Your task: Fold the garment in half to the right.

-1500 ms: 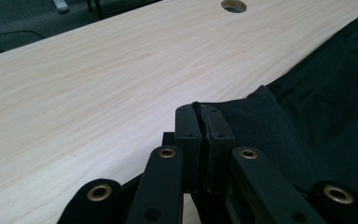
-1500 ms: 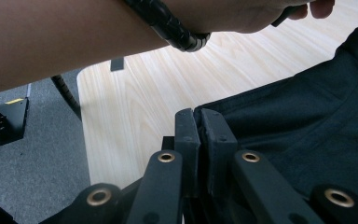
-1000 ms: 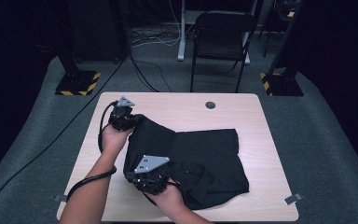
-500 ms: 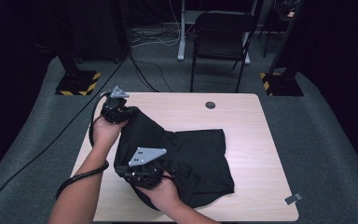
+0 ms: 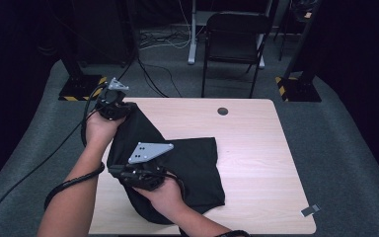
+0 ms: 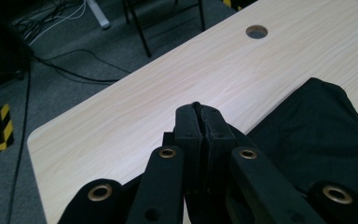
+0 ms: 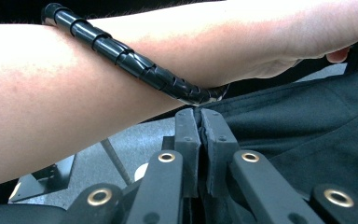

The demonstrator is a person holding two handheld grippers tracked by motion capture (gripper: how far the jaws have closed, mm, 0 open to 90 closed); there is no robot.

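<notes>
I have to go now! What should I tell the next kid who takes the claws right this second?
Left claw: shut on the black cloth, pinching its far left edge.
Right claw: shut on the black cloth too, at its near left edge.
Cloth: left side held up off the table, right side lying flat on the wood.
Done: both edges gripped and lifted.
Left: probably carry the lifted side across to fold it, lay it flat, then open both claws.
</notes>
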